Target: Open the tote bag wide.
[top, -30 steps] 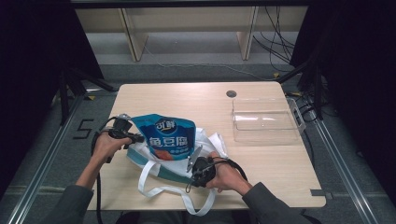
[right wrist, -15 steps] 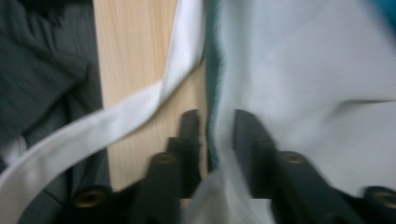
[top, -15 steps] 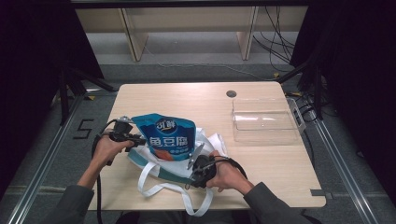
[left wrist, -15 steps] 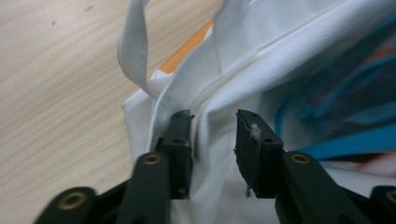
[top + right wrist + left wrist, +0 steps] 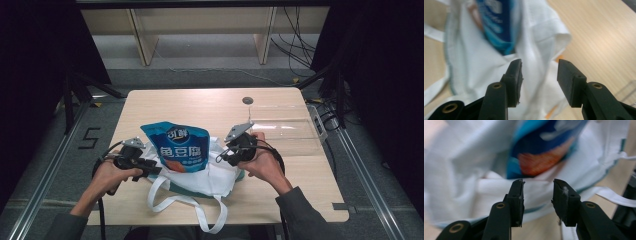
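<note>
Wooden table point(image 5: 300, 200), seen from above. Blue snack pouch point(image 5: 179, 148) stands upright in white tote bag point(image 5: 210, 175), centre-near on table, top half sticking out. Left gripper point(image 5: 150, 169) at bag's left edge, jaws just opened, spread, nothing between them. Right gripper point(image 5: 226, 156) at bag's right edge, jaws likewise just opened, apart, cloth behind but not pinched. Clear tray point(image 5: 290, 131) far right. Step, as judged: bag rim released after bagging pouch. Next move likely calls for gathering handles point(image 5: 200, 212) near front edge.

The blue pouch point(image 5: 179, 148) reads "鱼豆腐"; the floor point(image 5: 102, 120) bears "5".
</note>
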Tool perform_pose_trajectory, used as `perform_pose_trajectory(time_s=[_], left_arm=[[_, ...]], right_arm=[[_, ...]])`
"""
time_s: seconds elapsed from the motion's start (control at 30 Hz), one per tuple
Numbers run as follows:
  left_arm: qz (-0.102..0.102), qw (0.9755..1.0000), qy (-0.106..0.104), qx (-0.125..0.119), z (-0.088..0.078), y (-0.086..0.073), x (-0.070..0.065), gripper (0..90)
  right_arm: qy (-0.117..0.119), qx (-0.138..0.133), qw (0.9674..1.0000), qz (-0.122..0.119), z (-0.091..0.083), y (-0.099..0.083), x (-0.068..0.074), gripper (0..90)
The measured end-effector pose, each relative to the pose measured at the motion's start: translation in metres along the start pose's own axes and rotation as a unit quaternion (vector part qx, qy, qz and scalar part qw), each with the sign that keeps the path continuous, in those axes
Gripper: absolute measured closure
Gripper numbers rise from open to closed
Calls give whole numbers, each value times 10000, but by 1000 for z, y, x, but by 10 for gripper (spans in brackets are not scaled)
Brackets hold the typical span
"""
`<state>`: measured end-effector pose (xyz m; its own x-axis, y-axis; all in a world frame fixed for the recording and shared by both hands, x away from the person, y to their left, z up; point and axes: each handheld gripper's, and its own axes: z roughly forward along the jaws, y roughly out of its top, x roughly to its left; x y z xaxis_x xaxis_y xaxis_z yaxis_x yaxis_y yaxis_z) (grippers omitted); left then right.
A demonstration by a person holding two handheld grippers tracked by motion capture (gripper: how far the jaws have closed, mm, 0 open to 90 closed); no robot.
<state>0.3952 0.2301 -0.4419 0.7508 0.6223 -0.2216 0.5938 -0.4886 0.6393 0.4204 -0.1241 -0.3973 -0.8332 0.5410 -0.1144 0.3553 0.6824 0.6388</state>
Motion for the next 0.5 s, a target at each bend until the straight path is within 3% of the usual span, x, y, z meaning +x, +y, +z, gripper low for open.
perform_pose_trajectory(time_s=[0.13,0.17,0.2,0.23,0.27,0.33,0.43,0.5], left_arm=[[99,9998,-67,136,11,-12,-1,739],[138,9997,-30,193,14,-15,-2,773],[184,9995,-31,240,17,-18,-4,801],[268,9992,24,288,20,-20,-4,847],[353,9987,71,350,22,-22,-5,847],[458,9978,101,467,27,-25,-5,880],[553,9962,130,663,33,-30,-4,887],[698,9943,208,783,34,-31,-4,888]], right_arm=[[13,101,9999,-15,17,7,-12,576],[30,106,9999,35,23,8,-11,627],[172,97,9997,-150,28,10,-12,695],[382,213,9986,-307,39,10,-13,849],[382,213,9986,-307,39,10,-13,849],[213,330,9983,-436,47,10,-17,882],[-89,154,9998,-18,47,7,-25,889],[-430,157,9987,204,49,2,-34,890]])
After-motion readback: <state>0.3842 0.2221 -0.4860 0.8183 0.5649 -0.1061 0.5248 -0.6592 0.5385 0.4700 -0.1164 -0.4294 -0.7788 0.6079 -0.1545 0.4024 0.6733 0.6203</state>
